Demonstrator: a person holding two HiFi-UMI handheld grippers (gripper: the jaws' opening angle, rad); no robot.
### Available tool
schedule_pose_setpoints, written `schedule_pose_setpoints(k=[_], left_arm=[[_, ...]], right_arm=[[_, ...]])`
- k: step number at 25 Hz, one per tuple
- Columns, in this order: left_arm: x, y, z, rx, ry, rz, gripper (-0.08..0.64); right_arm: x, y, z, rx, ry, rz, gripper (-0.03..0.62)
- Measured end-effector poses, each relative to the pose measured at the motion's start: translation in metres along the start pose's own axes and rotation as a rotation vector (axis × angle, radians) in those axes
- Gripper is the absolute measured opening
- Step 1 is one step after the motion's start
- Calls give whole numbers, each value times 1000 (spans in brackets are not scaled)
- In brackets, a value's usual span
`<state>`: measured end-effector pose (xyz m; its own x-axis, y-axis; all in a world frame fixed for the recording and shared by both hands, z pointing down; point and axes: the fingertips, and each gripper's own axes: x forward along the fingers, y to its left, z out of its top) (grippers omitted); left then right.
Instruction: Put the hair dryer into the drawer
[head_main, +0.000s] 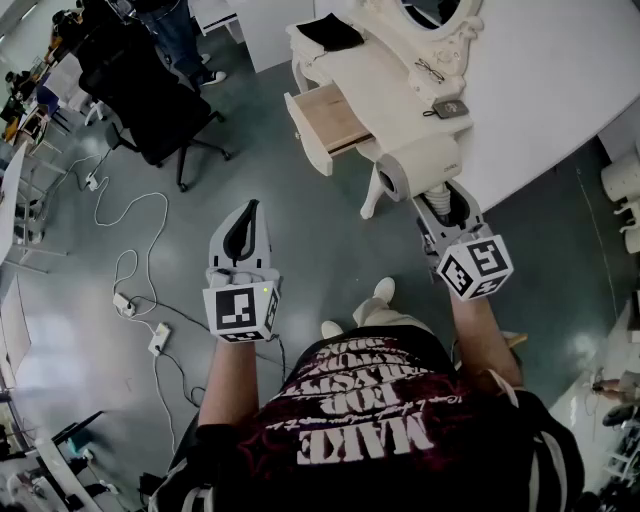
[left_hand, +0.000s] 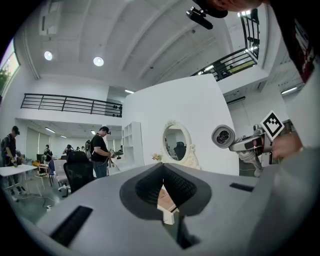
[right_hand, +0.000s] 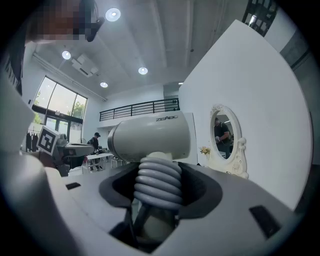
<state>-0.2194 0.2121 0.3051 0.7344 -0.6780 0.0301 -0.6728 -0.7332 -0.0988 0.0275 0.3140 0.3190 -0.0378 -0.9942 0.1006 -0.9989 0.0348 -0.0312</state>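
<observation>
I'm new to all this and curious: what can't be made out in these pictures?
- Drawer: head view, its back lies under the table.
- Hair dryer handle's lower end: right gripper view, sunk between the jaws.
- Small dark item on the table: head view, too small.
- Mirror: head view, cut by the top edge.

Left tool shut, right tool gripping

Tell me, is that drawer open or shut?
Open: the drawer sticks out from the dresser, its bare wooden inside showing.
</observation>
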Motion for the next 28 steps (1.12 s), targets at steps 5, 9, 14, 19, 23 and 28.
schedule_pose_setpoints(k=[5,9,14,19,23,28], left_arm=[[-10,1,-1,15,-8,10,5],[-17,-8,-1,20,-1,-2,5],[-23,-13,12,39,-29,0,5],[-27,-9,11,85,-26,42,5],[-33,-5,6,69,-24,39,5],[-35,-8,0,71,-24,17,5]], right_arm=[[-6,12,-9,-1,-5,13,230],[-12,16,-8,41,-20,23,230],[-19,9,-4,55,-34,22,230],[-18,12,5,48,-47,43,230],[-21,23,3,42,-41,51,230],[-28,27,-9,80,-30,48,232]])
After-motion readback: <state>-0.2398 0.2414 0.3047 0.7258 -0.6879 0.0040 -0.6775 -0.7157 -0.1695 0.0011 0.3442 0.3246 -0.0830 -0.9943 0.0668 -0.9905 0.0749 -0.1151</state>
